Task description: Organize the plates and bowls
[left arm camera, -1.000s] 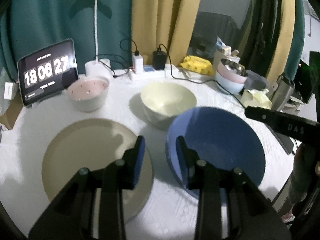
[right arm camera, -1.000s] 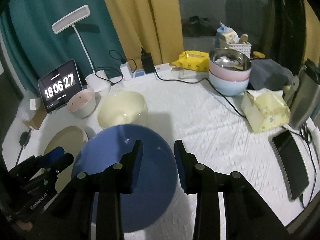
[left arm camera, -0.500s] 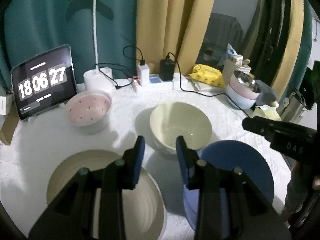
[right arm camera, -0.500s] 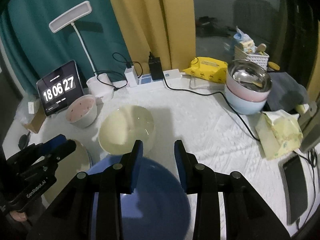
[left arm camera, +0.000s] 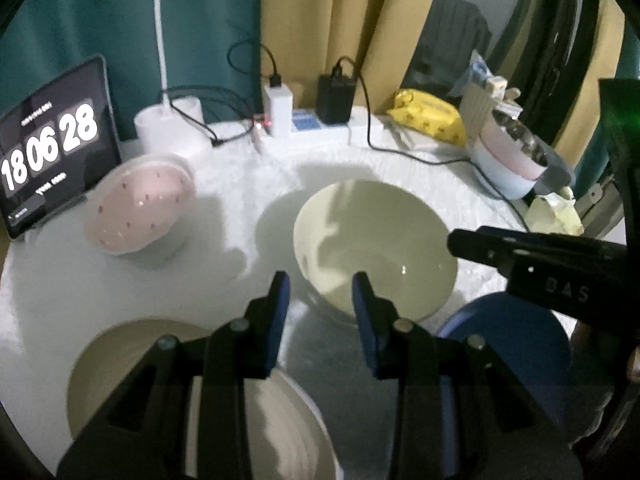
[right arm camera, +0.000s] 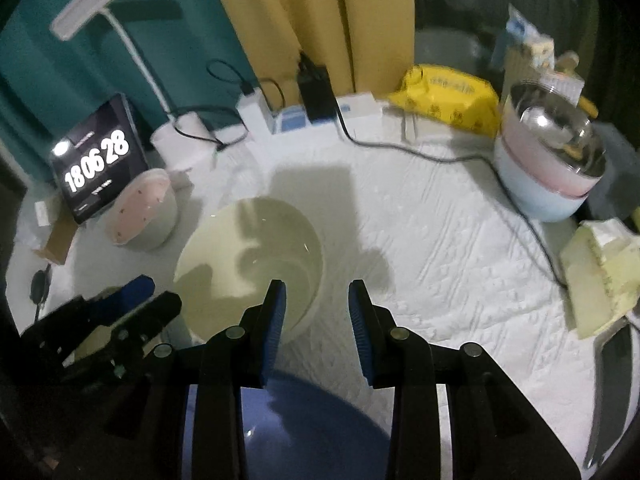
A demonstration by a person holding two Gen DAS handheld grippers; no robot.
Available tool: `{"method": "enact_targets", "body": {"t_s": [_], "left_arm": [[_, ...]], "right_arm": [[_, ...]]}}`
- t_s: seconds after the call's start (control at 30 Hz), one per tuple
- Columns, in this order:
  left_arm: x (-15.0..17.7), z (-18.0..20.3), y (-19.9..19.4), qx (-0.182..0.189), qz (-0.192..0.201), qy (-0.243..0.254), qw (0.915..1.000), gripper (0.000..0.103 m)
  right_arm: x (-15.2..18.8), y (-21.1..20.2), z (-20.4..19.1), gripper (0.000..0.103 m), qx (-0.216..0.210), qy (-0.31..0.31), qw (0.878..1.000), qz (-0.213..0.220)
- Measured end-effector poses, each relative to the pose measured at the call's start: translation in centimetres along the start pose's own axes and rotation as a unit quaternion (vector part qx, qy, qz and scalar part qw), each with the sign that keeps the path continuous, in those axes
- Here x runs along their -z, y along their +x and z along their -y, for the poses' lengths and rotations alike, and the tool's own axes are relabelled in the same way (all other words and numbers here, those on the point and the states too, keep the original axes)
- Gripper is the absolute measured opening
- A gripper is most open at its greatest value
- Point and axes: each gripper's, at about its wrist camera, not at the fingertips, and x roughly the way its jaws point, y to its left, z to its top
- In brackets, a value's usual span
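- Left wrist view: the left gripper (left arm camera: 320, 292) hung over the white tablecloth (left arm camera: 224, 208) with its blue-padded jaws a narrow gap apart and nothing between them.
- Right in front of its tips sat the cream bowl (left arm camera: 376, 248), upright and empty, its near rim just past the right-hand fingertip.
- The beige plate (left arm camera: 120, 360) lay below the left finger at the near edge, partly hidden by the gripper body. The blue plate (left arm camera: 516, 340) lay to the lower right, just beside the cream bowl.
- The pink bowl (left arm camera: 140, 208) with little specks stood further back on the left, next to the tablet clock (left arm camera: 52, 144) reading 18 06 28.
- The right gripper (left arm camera: 520, 256) poked in from the right edge, above the blue plate and reaching over the cream bowl's rim.
- Right wrist view: the right gripper (right arm camera: 316, 308) also had its jaws slightly apart, holding nothing, with bare cloth between the tips.
- The cream bowl (right arm camera: 248, 264) sat just left of and ahead of those tips, and the blue plate (right arm camera: 304, 432) was right under the gripper body.
- The left gripper (right arm camera: 140, 300) showed at the lower left, beside the cream bowl.
- The pink bowl (right arm camera: 140, 216) stood behind, by the clock, and a stack of 2 pastel bowls (right arm camera: 548, 176) with a steel one on top sat well apart at the far right.
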Motion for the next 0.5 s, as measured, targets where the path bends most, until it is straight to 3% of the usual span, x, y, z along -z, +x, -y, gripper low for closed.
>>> {"method": "enact_targets", "body": {"t_s": [0.5], "left_arm": [[-0.7, 0.1, 4.0, -0.002, -0.045, 0.002, 0.999, 0.034]], "right_arm": [[-0.6, 5.5, -0.4, 0.034, -0.009, 0.039, 0.995, -0.088]]}}
